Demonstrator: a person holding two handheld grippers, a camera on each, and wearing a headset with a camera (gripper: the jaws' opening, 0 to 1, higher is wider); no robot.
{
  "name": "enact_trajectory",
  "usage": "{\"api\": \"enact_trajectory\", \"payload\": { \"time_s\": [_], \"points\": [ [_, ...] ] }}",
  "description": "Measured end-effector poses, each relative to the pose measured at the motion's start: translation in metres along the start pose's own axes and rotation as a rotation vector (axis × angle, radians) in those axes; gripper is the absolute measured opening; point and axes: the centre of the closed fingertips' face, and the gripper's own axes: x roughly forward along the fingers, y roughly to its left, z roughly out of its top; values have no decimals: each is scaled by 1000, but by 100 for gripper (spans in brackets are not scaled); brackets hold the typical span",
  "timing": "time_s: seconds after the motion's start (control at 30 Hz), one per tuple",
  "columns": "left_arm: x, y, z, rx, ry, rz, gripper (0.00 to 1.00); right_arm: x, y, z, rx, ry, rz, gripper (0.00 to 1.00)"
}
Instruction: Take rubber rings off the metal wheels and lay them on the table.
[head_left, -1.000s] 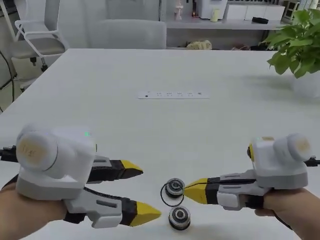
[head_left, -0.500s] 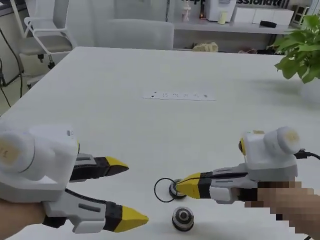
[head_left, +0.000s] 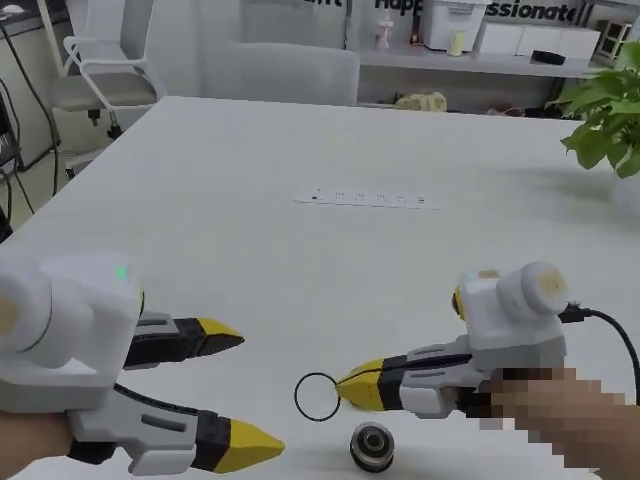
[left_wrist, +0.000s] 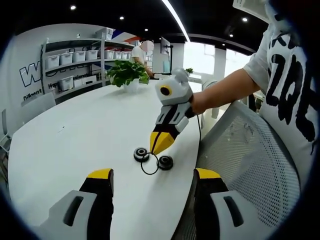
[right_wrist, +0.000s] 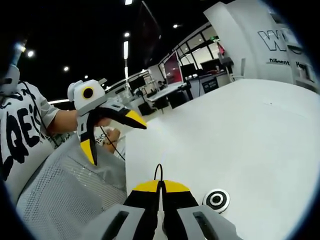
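**Rubber ring held off the wheel**

The right gripper (head_left: 343, 384), at lower centre of the head view, has its yellow-tipped jaws pressed together on the thin black rubber ring (head_left: 317, 397). The ring hangs leftward from the tips, just above the round metal wheel (head_left: 372, 443) standing on the white table (head_left: 300, 250). At lower left, the left gripper (head_left: 259, 392) has its jaws spread wide, holding nothing.

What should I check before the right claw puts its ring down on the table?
1. Right claw shut on ring: ok.
2. Ring free of any wheel: ok, the loop is empty.
3. Ring touching the table: cannot tell.
4. Bare table under the ring: ok.
5. Left claw open and apart from the ring: ok.
6. Near wheel carries a ring: cannot tell.
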Motion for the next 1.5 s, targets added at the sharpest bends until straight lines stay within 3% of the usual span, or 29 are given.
{"api": "enact_trajectory", "payload": {
  "time_s": [1.0, 1.5],
  "points": [
    [-5, 0, -7, -13, 9, 8, 62, 25, -1, -34, -64, 160, -4, 0],
    [-2, -2, -8, -18, 16, -1, 62, 25, -7, -40, -102, 186, -33, 8]
  ]
}}
